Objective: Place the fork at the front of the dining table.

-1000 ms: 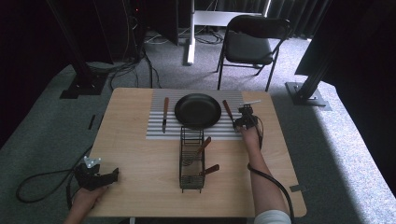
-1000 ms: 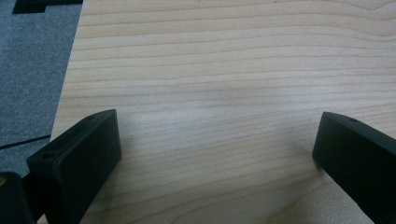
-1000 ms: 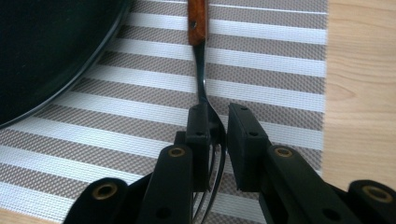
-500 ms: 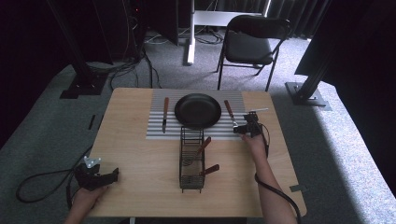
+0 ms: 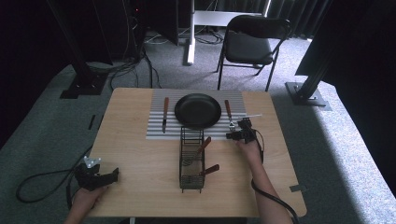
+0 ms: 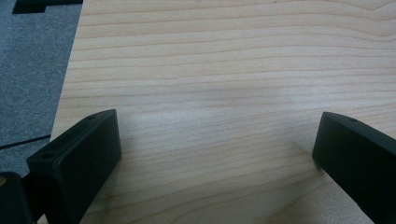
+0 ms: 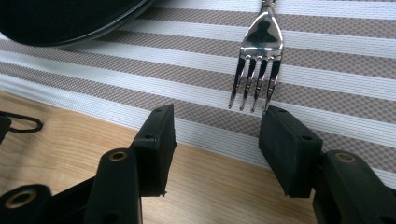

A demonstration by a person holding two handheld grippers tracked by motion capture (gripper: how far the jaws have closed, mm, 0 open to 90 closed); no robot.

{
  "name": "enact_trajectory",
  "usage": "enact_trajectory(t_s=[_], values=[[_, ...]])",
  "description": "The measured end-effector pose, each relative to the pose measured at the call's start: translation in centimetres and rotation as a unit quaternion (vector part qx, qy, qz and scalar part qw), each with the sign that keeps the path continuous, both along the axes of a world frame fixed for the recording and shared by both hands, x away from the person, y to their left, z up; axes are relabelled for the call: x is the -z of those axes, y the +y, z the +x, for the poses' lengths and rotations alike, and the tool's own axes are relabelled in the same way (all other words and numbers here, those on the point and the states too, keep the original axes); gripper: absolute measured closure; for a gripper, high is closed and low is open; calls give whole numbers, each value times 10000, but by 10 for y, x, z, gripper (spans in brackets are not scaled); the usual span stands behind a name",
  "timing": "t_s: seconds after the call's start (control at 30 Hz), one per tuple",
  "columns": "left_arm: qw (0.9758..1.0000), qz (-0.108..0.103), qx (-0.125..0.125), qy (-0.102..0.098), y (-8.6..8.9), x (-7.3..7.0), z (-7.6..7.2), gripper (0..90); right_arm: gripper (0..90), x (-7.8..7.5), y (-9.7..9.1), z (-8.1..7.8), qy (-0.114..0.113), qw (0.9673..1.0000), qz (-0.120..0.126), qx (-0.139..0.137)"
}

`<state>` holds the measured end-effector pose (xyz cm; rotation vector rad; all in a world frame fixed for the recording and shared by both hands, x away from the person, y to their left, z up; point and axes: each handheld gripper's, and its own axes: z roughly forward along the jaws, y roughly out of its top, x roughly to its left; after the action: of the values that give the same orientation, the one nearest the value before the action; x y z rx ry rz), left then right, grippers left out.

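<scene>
1. Nearest the person, the left gripper (image 5: 112, 175) sits low at the front-left corner of the light wooden table (image 5: 135, 149), hand wrapped around it. In its own view the jaws are spread wide with just bare wood grain between them, so it's holding nothing.
2. A bit further in, dead centre, there's a black wire cutlery basket (image 5: 192, 161) lying lengthways. Two brown wooden handles (image 5: 204, 144) poke out of it; can't really tell what utensils they belong to.
3. To the right of the basket, the right gripper (image 5: 229, 136) hovers at the near edge of the grey and white striped placemat (image 5: 156, 130). Its jaws are apart too, nothing between them, pointing at the mat.
4. Just past those jaws is the silver fork with a wooden handle (image 7: 258, 60), lying flat on the mat, tines toward the gripper and right by the tip of one jaw. Not gripped.
5. The round black plate (image 5: 198, 110) sits mid-mat, left of the fork.
6. The wooden-handled knife (image 5: 165, 114) lies on the mat's left side.
7. Way back, a black folding chair (image 5: 250, 44) stands on the grey carpet.
</scene>
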<state>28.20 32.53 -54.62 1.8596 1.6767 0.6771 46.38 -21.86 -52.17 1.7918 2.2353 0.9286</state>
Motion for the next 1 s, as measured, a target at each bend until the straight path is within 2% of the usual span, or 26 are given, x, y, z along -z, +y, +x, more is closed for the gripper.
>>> enact_trajectory(t_s=[0.2,0.27,0.37,0.43,0.6,0.7,0.9,1.0], values=[[10000,-1,-1,-1,0,0,0,10,457,-1,12,1,-25,9998,-55,-193],[10000,-1,-1,0,0,0,0,10,439,-2,13,0,-41,9998,-101,-180],[10000,-1,-1,-1,0,0,0,10,370,-3,11,-2,-164,9998,-56,-94],[10000,-1,-2,-1,0,0,0,10,284,-5,7,-4,-223,9997,36,-81],[10000,-1,-1,-1,0,0,0,10,148,-6,2,-11,-439,9990,-106,12],[10000,0,-1,0,0,0,0,10,133,-5,-1,-16,-641,9979,-5,-3],[10000,0,-1,0,0,0,0,10,129,-6,-2,-27,-951,9952,-210,34],[10000,-1,-2,-1,0,0,0,10,127,-6,-4,-33,-1051,9943,-166,76]])
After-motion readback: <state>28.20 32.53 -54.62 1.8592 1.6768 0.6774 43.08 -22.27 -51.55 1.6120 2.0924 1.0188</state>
